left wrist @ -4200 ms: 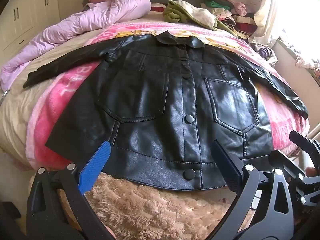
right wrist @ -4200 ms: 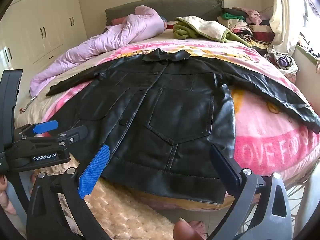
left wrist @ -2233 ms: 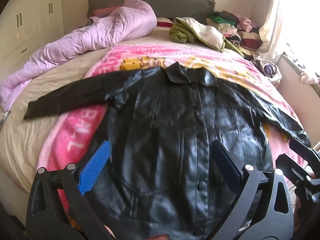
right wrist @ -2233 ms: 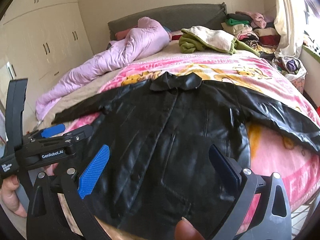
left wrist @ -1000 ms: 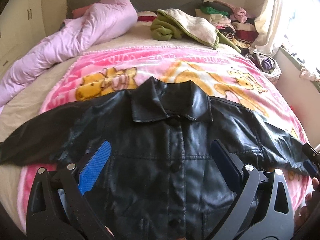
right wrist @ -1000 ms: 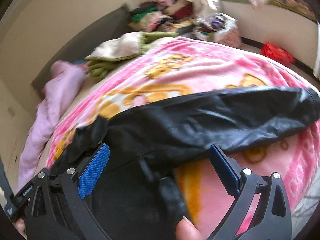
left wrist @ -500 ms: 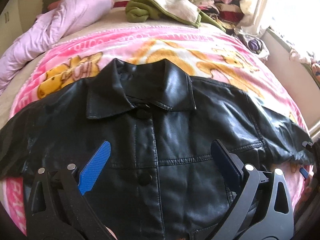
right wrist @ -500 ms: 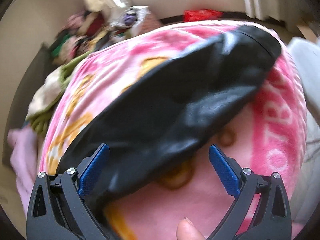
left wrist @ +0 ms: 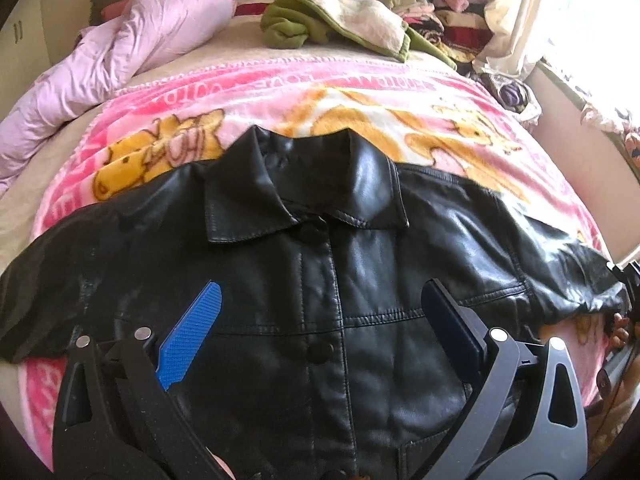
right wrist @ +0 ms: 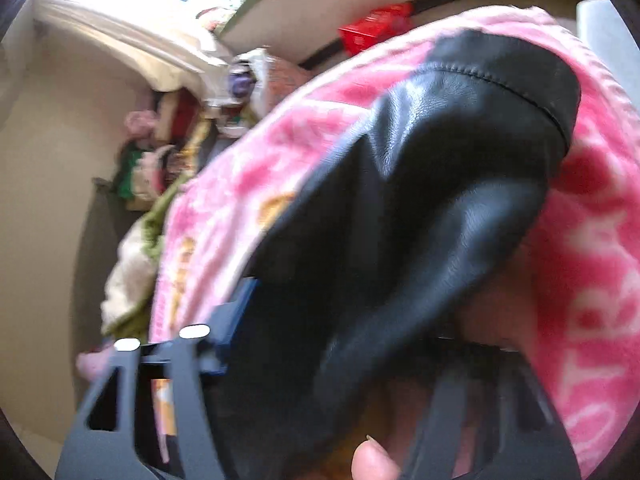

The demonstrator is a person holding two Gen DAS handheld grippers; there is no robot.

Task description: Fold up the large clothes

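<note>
Lying face-up and buttoned on the pink blanket point(left wrist: 280, 92) of the bed, the black leather jacket point(left wrist: 360, 272) spreads both sleeves outward. The left gripper point(left wrist: 320, 328) hovers above its chest, fingers apart and empty. The right gripper point(right wrist: 340, 320) is closing around the sleeve point(right wrist: 440, 184) near its cuff.

Premises: a domestic bedroom. A bed point(left wrist: 48, 216) carries a pink cartoon-print blanket point(left wrist: 360, 92), with a lilac quilt point(left wrist: 132, 52) bunched along its left edge. Loose clothes point(left wrist: 424, 12) are heaped at its far right corner. A curtain point(left wrist: 516, 28) hangs at a bright window; cupboard doors point(left wrist: 16, 32) stand left.
</note>
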